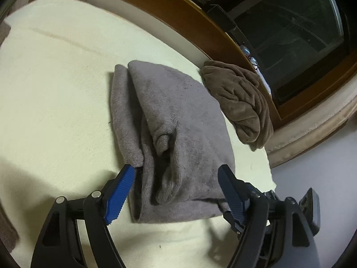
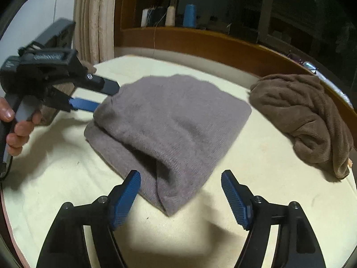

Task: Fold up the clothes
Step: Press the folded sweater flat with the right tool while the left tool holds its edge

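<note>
A folded grey garment (image 1: 176, 120) (image 2: 169, 120) lies on the cream sheet (image 1: 55, 89) (image 2: 256, 178). My left gripper (image 1: 177, 168) stands open, its blue pads on either side of the garment's near edge; the left pad's tip just meets a corner of the cloth. From the right wrist view the left gripper (image 2: 100, 96) sits at the garment's far left edge, held by a hand (image 2: 20, 129). My right gripper (image 2: 180, 175) is open too, and the garment's near corner lies loose between its pads.
A crumpled brown garment (image 1: 236, 102) (image 2: 308, 116) lies to the right by the wooden rim (image 1: 178, 6) (image 2: 200, 42). Thread spools (image 2: 189, 15) stand behind the rim, with a curtain (image 2: 93, 22) at the back left. The sheet's edge drops off at the right.
</note>
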Available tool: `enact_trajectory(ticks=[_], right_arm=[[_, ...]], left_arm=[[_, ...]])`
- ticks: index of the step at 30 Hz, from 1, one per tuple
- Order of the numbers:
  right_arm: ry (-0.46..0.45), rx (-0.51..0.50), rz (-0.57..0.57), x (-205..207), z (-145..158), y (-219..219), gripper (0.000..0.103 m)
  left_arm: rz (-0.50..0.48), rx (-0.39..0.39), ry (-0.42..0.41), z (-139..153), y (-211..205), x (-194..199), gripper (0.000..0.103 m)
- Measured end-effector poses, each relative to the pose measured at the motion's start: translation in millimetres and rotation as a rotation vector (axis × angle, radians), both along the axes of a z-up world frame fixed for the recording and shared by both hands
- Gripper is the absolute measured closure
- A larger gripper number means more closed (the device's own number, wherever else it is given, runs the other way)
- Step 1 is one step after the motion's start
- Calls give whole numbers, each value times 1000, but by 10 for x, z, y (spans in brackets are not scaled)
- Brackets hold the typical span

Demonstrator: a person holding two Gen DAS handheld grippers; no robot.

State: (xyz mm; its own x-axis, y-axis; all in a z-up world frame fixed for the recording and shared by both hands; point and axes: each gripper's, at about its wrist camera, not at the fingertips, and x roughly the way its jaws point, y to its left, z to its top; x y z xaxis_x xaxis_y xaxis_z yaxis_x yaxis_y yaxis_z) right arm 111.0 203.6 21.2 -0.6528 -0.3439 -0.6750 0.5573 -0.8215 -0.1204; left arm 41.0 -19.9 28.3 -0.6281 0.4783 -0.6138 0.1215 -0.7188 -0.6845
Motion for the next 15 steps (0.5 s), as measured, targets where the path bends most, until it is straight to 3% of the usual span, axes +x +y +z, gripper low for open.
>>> enact_trajectory(ticks=[4,15], right_arm=[[-19,-32,-14,-24,25,52,27],[-15,8,-108,-173,-16,48,27]], left_arm=[[-4,93,-7,-9,-54,9,22],[-39,195,-47,20,-19,205,22]])
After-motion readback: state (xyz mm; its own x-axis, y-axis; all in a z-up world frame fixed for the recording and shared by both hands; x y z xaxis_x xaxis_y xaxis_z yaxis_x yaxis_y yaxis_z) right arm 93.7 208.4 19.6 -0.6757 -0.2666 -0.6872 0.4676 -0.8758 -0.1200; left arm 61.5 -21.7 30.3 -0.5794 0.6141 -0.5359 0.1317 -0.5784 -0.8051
